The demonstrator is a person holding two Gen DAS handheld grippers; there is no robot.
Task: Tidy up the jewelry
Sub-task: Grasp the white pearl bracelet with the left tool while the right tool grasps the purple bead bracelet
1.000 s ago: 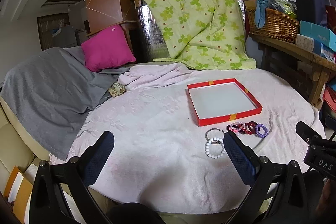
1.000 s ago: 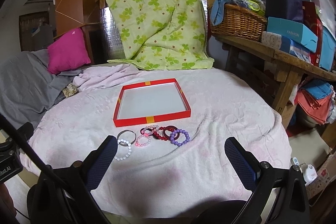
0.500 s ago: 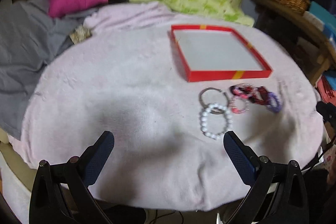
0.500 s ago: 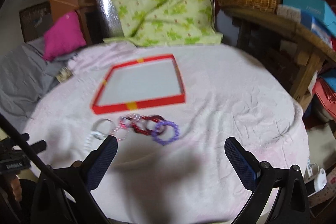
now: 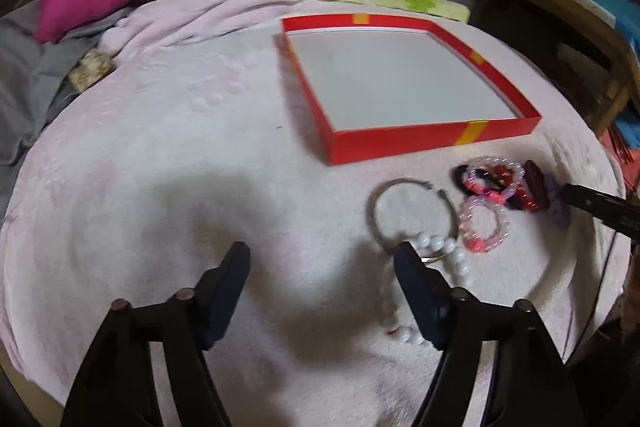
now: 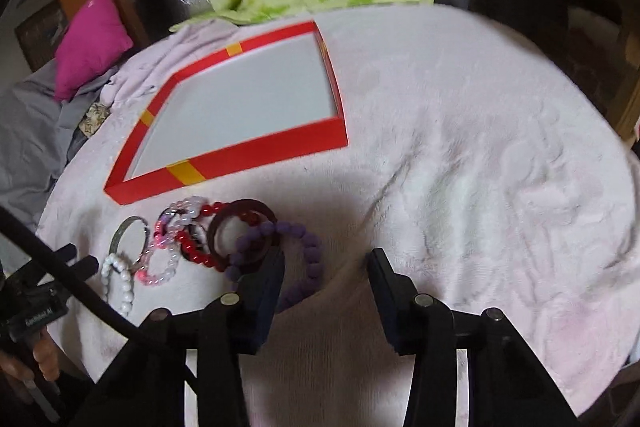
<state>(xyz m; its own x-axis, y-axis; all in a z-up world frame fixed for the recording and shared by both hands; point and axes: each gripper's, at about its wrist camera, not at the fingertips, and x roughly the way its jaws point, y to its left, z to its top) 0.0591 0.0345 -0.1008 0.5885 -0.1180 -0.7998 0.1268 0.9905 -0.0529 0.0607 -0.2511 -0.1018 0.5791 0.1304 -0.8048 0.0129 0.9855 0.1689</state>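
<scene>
Hovering low over the pink-covered surface (image 5: 168, 155), the left gripper (image 5: 322, 259) has its fingers spread, one finger (image 5: 416, 287) over the white bead bracelet (image 5: 444, 247). Nothing is gripped. The right gripper (image 6: 326, 267) is spread too, its near finger (image 6: 264, 287) resting across the purple bead bracelet (image 6: 312, 255) — grasping nothing. All the bracelets lie bunched just in front of the red tray (image 5: 400, 143): a metal bangle (image 5: 400, 203), a pink bracelet (image 5: 484, 227), a dark red bangle (image 6: 240, 223). The tray's white floor holds no jewelry.
</scene>
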